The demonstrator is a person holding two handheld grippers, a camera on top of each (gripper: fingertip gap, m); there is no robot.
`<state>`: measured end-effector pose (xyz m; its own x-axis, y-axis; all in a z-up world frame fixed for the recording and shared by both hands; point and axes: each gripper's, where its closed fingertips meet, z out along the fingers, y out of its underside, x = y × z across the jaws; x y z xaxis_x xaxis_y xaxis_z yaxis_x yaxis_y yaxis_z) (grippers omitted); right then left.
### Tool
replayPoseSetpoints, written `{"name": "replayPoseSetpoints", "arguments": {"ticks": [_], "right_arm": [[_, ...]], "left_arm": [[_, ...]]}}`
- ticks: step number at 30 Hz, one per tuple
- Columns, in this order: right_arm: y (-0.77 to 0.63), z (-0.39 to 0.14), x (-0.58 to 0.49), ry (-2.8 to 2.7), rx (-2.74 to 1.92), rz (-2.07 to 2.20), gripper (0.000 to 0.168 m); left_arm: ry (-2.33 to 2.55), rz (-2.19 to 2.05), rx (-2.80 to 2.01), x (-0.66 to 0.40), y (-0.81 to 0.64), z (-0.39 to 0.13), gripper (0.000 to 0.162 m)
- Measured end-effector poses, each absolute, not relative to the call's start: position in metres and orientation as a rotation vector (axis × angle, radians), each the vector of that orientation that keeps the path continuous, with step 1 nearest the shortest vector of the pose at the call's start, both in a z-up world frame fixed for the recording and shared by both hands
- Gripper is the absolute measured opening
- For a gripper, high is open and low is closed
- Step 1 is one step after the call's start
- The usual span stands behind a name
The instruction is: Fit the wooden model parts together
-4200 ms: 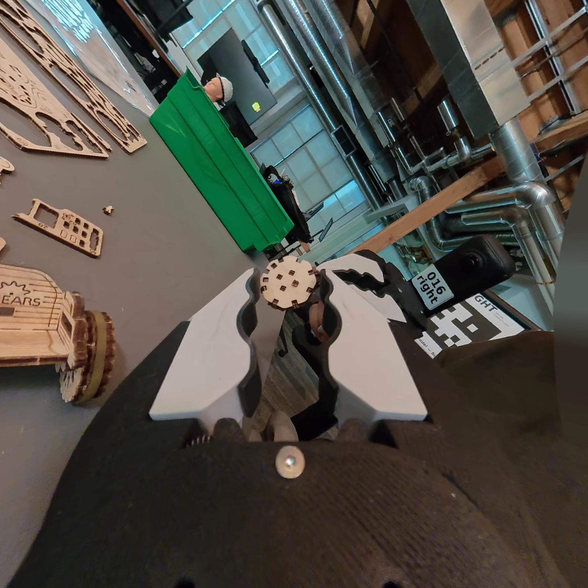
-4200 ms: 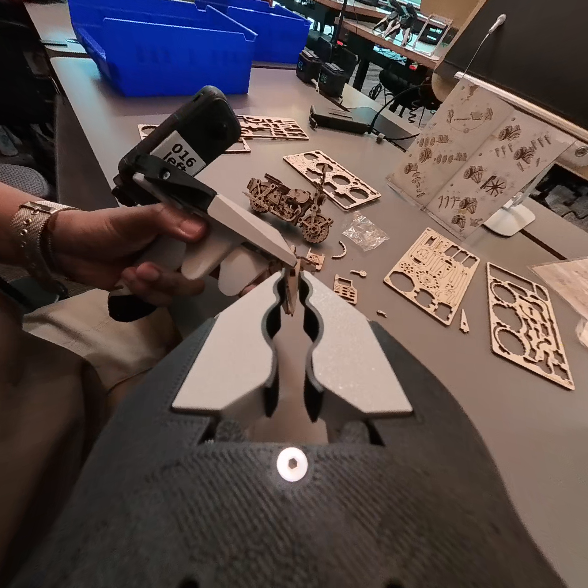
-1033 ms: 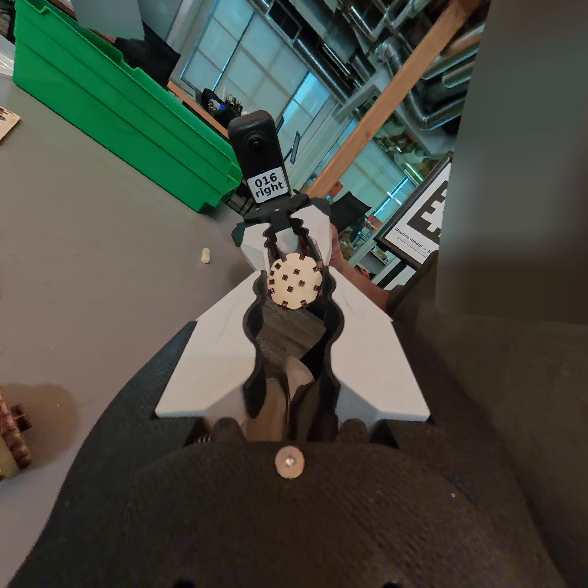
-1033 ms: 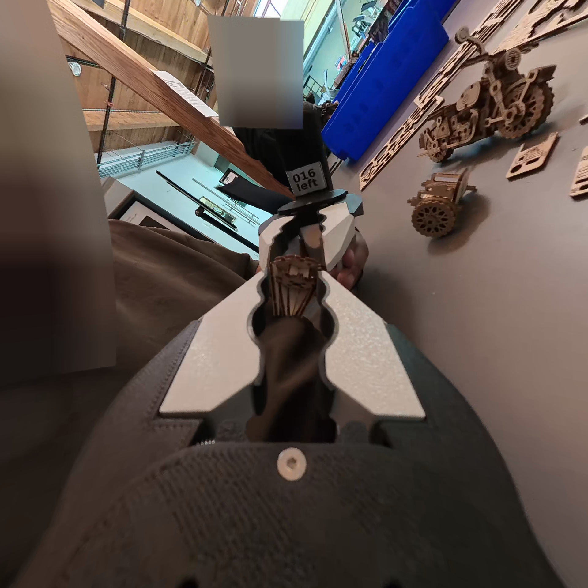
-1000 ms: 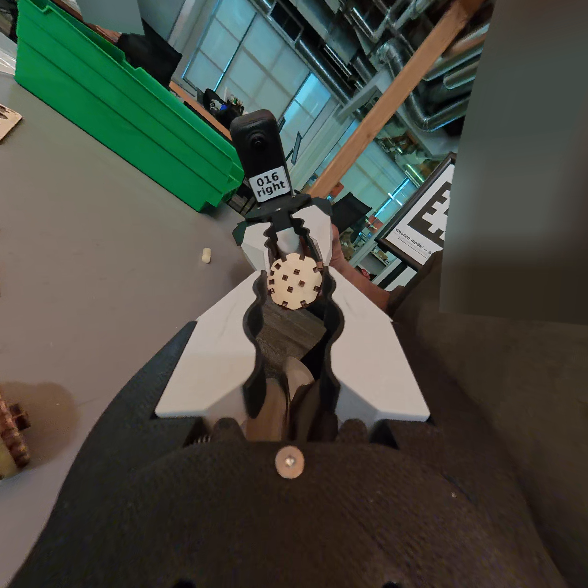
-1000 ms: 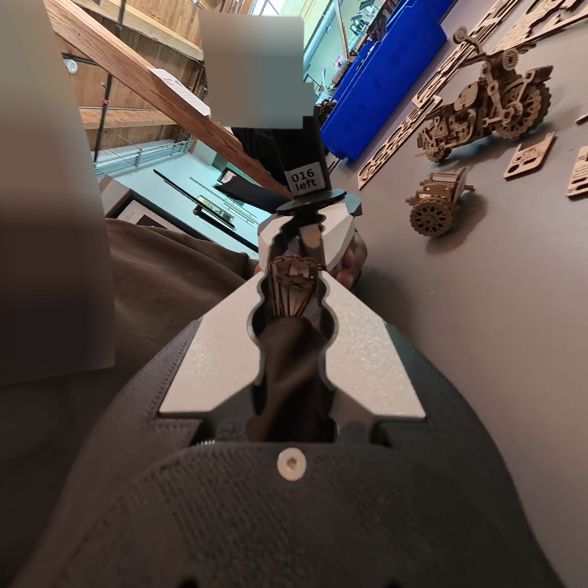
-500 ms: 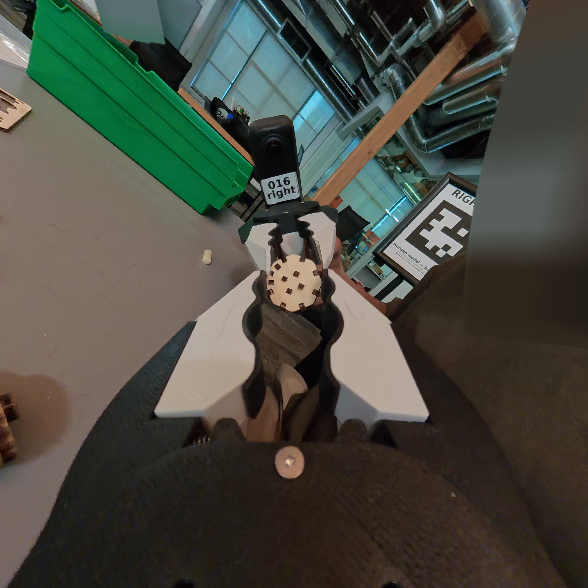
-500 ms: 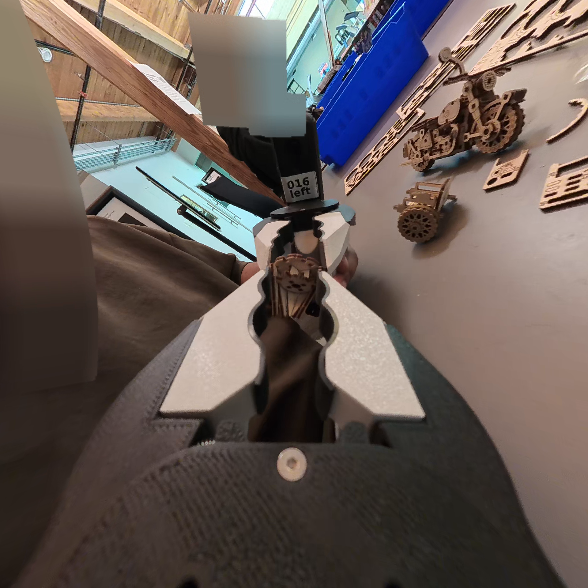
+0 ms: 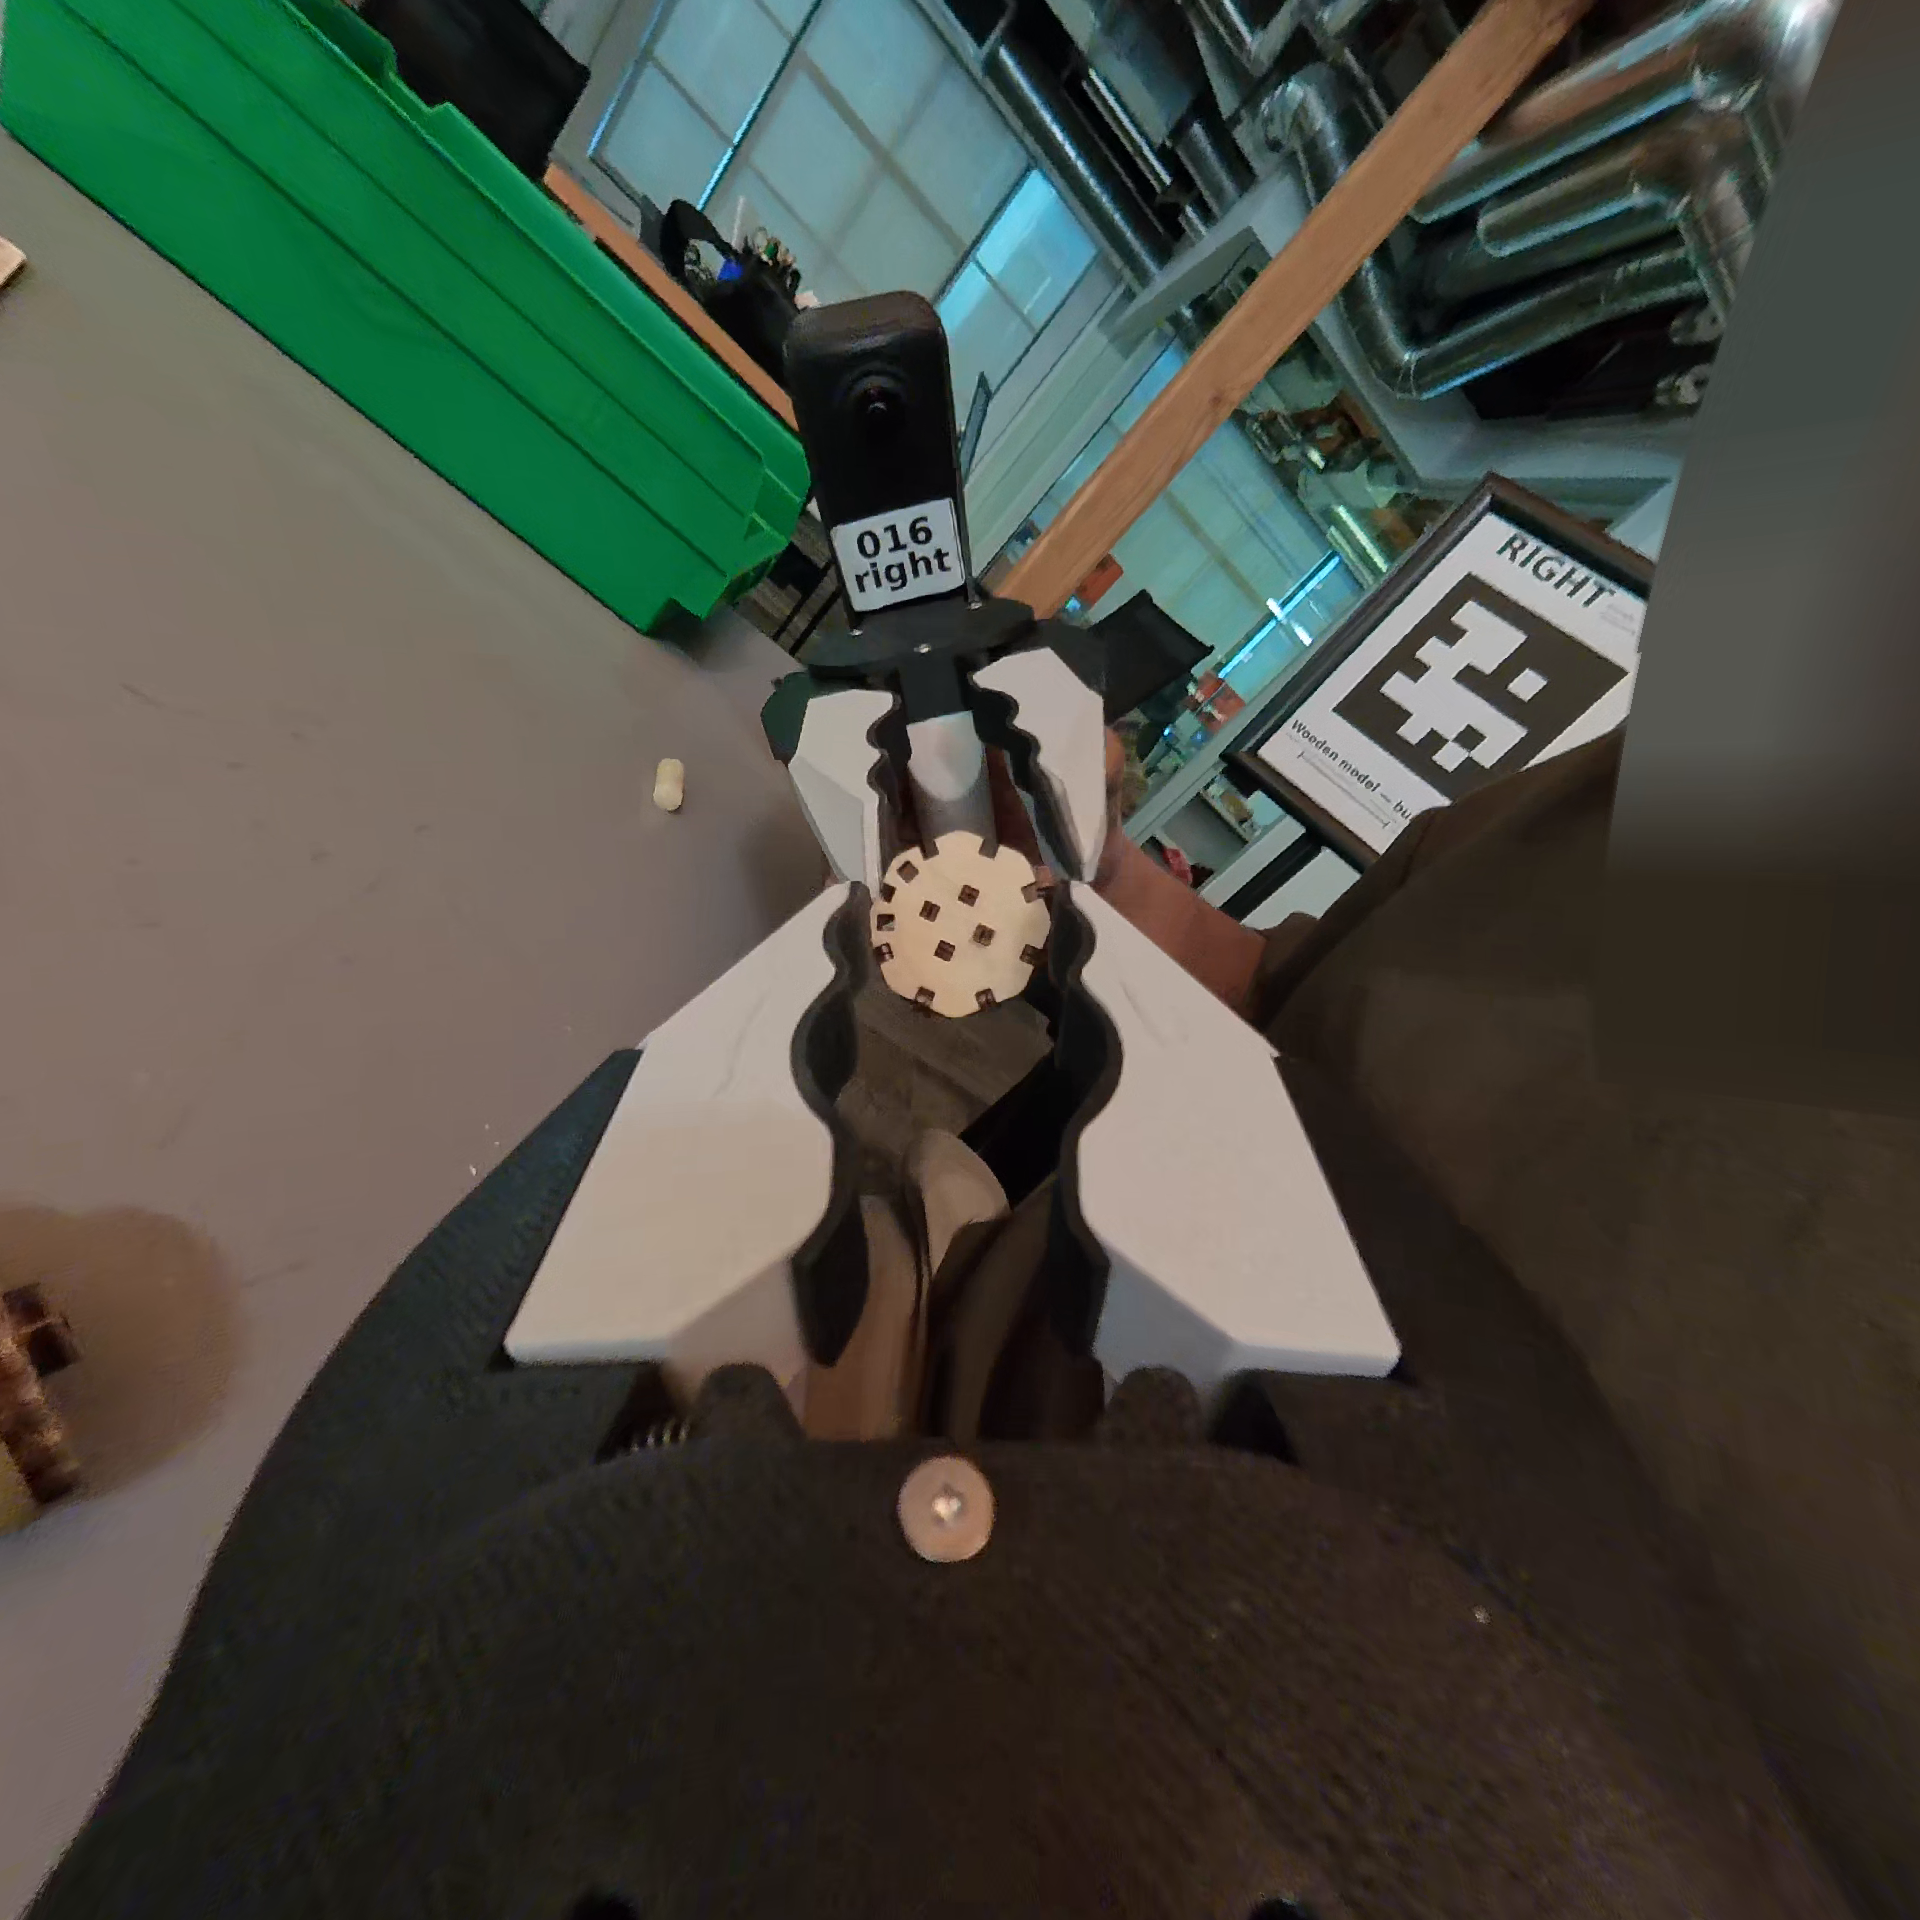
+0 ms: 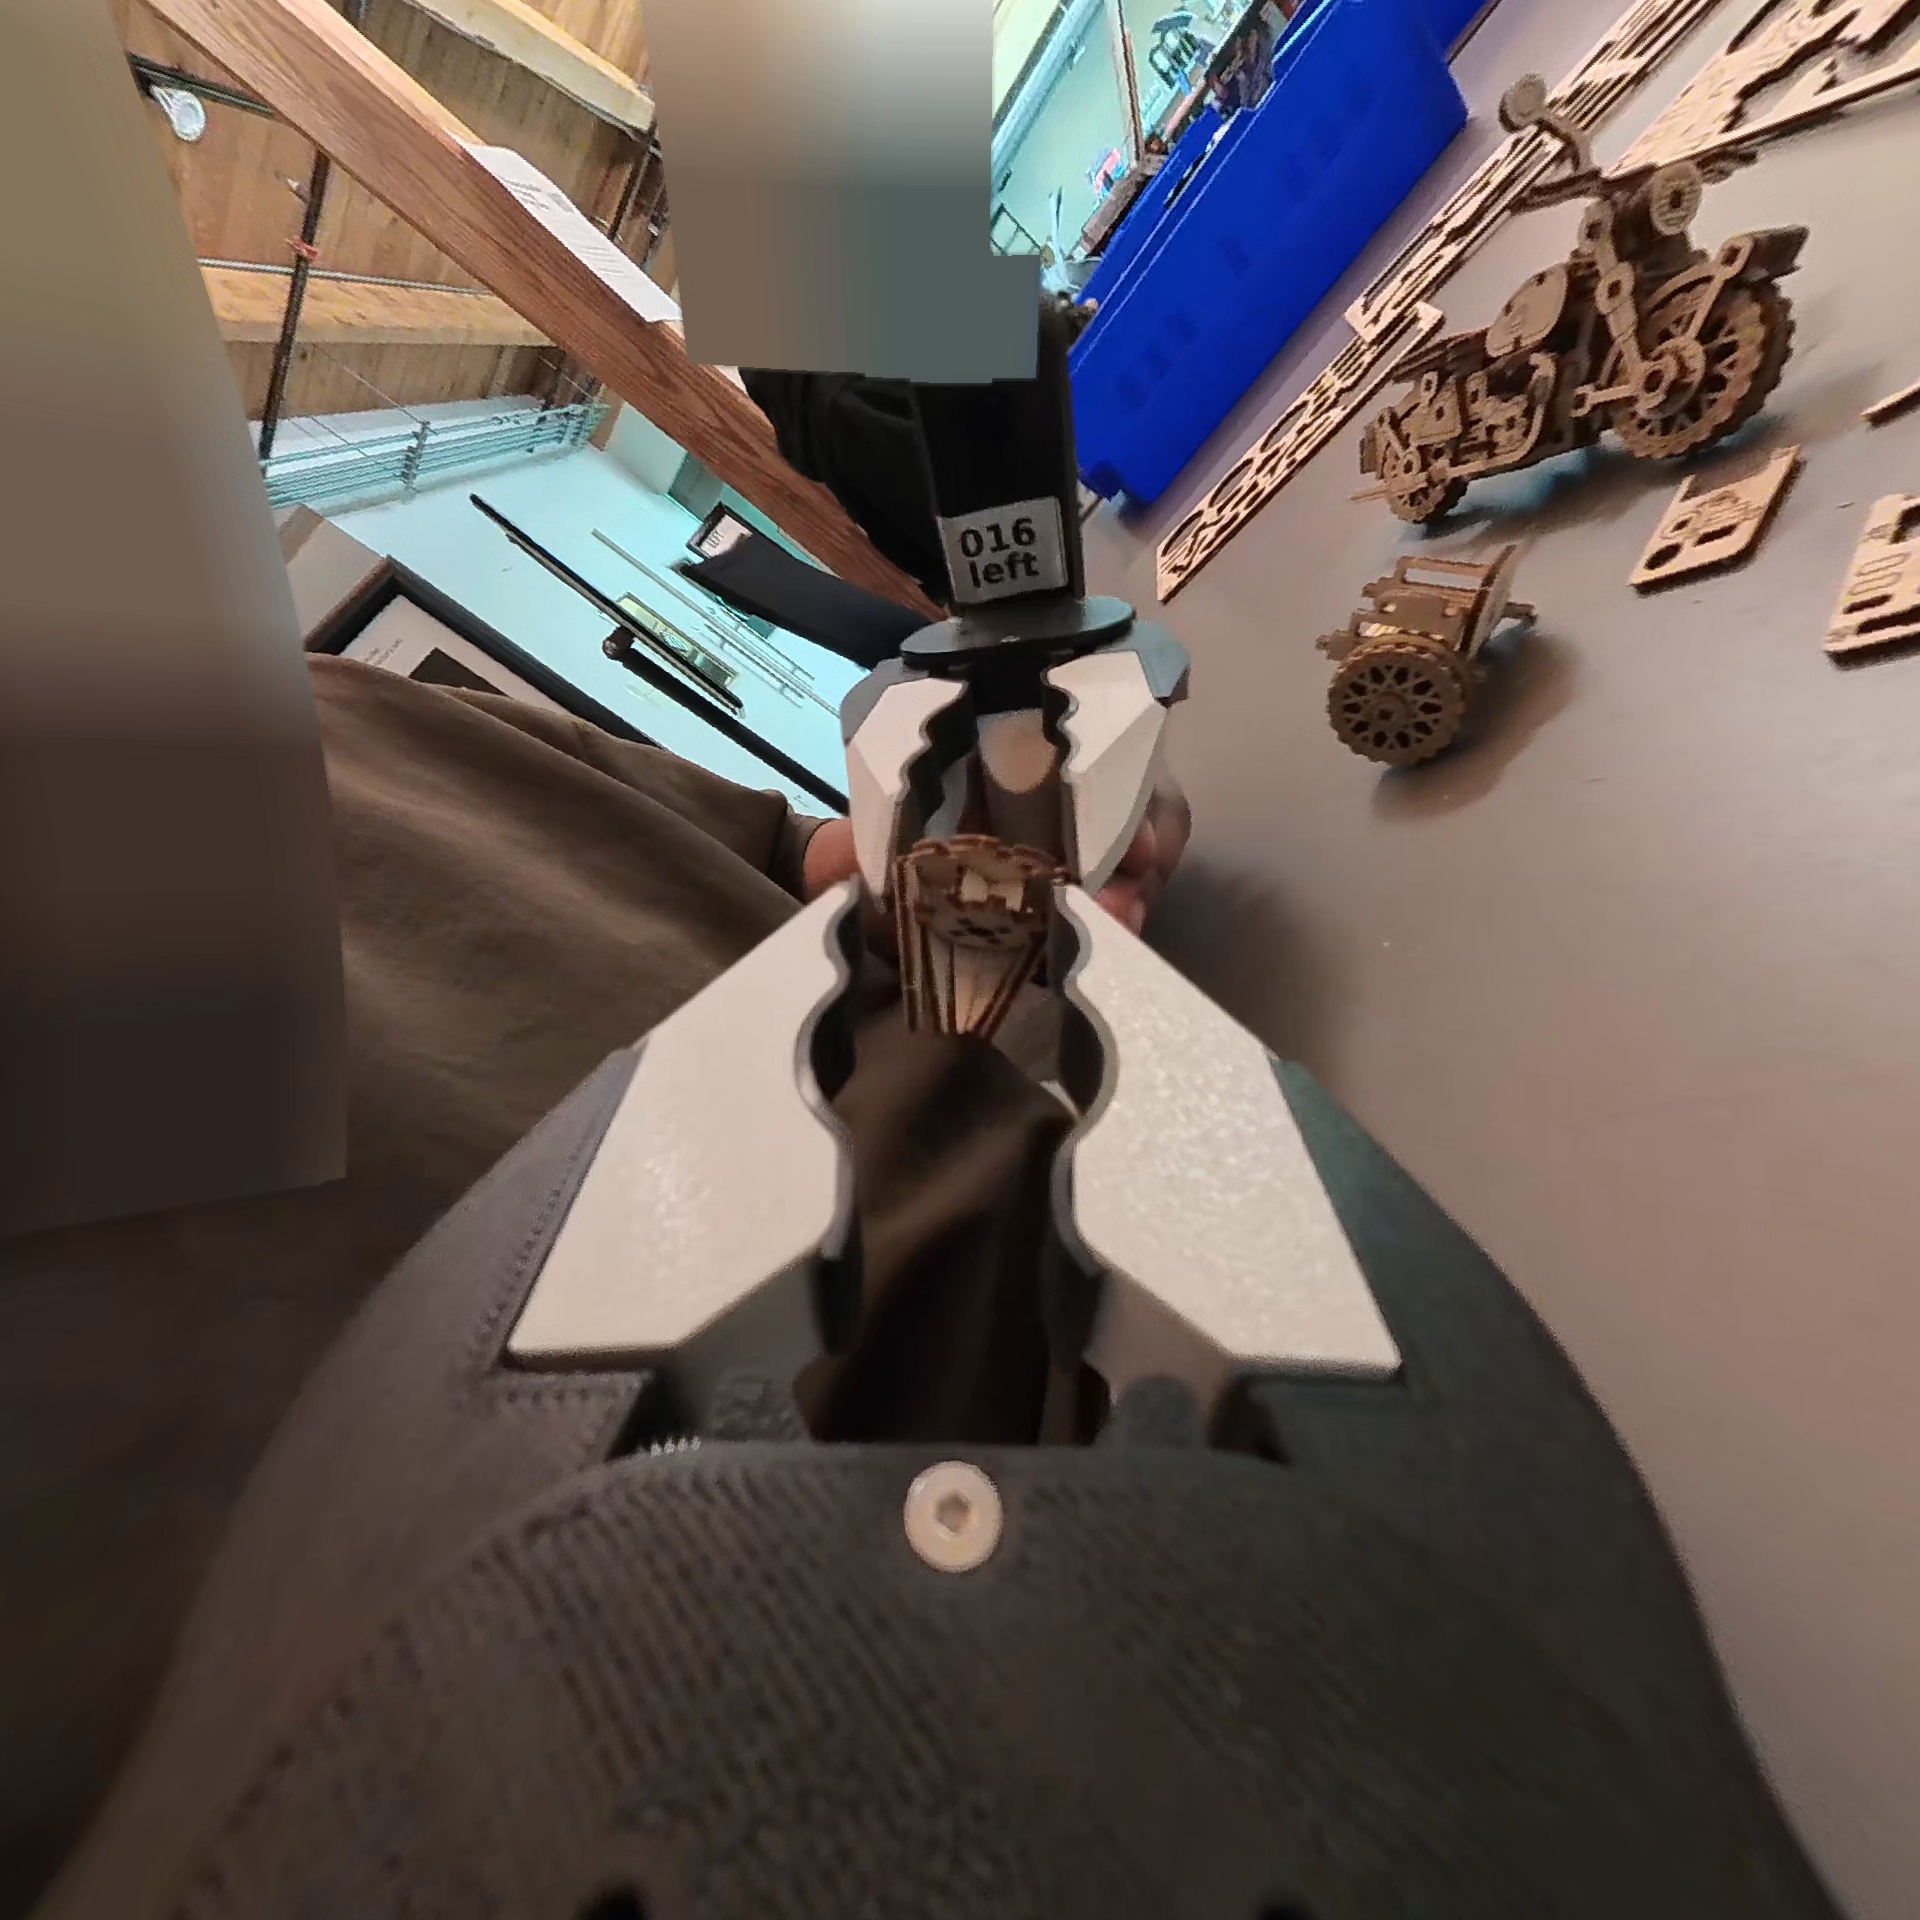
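Two grippers: left gripper (image 9: 956, 914), right gripper (image 10: 961, 914). One wooden part (image 9: 958, 925) between them, pale notched disc face in left wrist view, brown slatted side in right wrist view. One green bin (image 9: 416, 312). One blue bin (image 10: 1268, 260). One assembled wooden motorcycle (image 10: 1590, 343). One small wheeled wooden subassembly (image 10: 1413, 665). At least three flat cut-out wooden sheets (image 10: 1714, 520) on grey table (image 10: 1558, 1039); more cut off at frame edge. One small white pellet (image 9: 669, 784). One framed marker sign (image 9: 1455, 686).

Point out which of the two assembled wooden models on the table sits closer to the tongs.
The small single-wheel wooden cart. It sits closer to the tongs than the finished wooden motorcycle, which stands farther back near the blue bin.
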<state>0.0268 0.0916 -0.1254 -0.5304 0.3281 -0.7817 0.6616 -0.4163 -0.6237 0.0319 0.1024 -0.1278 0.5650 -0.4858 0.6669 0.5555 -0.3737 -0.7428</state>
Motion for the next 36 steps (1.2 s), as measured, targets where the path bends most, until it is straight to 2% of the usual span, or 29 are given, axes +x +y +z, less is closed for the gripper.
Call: {"name": "replayPoseSetpoints", "arguments": {"ticks": [2,8,15,17,28,29,30,36], "right_arm": [[0.095,-0.127,0.025,1.556,1.396,-2.047,0.032],[0.112,-0.13,0.021,1.68,1.499,-2.08,0.049],[0.097,-0.134,0.017,1.629,1.47,-2.053,0.041],[0.094,-0.133,0.018,1.582,1.443,-2.054,0.035],[0.095,-0.137,0.017,1.494,1.472,-2.015,0.034],[0.095,-0.137,0.017,1.496,1.473,-2.014,0.033],[0.095,-0.136,0.018,1.494,1.465,-2.012,0.026],[0.093,-0.136,0.017,1.503,1.482,-2.008,0.026]], "left_arm": [[-0.043,-1.073,-1.639,0.033,0.102,-0.129,0.031],[-0.137,-1.133,-1.595,0.017,0.102,-0.128,0.031],[-0.21,-1.298,-1.576,0.019,0.102,-0.13,0.031],[-0.221,-1.327,-1.57,0.021,0.102,-0.13,0.031],[-0.235,-1.3,-1.59,0.021,0.104,-0.133,0.031],[-0.24,-1.296,-1.591,0.021,0.105,-0.133,0.031],[-0.252,-1.288,-1.59,0.02,0.106,-0.134,0.031],[-0.264,-1.304,-1.577,0.018,0.106,-0.133,0.031]]}}
